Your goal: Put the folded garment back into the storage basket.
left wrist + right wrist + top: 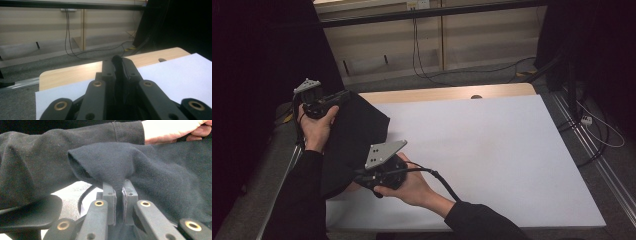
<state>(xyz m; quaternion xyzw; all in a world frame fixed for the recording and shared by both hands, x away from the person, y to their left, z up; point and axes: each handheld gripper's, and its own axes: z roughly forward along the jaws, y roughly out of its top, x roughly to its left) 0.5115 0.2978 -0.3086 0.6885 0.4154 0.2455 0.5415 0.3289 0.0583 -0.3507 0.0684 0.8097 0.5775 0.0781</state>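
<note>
with both the left hand-held gripper [343, 96] and right hand-held gripper [358, 177] pinching the soft black fabric garment [354, 132] at the white worktop's [492, 150] left edge, keep it taut and lower evenly.

A sheet [492, 150] lay over most of the table [447, 93], whose far edge showed bare behind it. The cloth [354, 135] hung at the table's left side, over the sheet's left edge. The left gripper [343, 96] pinched the cloth's far corner, behind the right gripper [359, 176], which gripped its near edge. Cables [422, 55] ran across the floor beyond the table.
</note>
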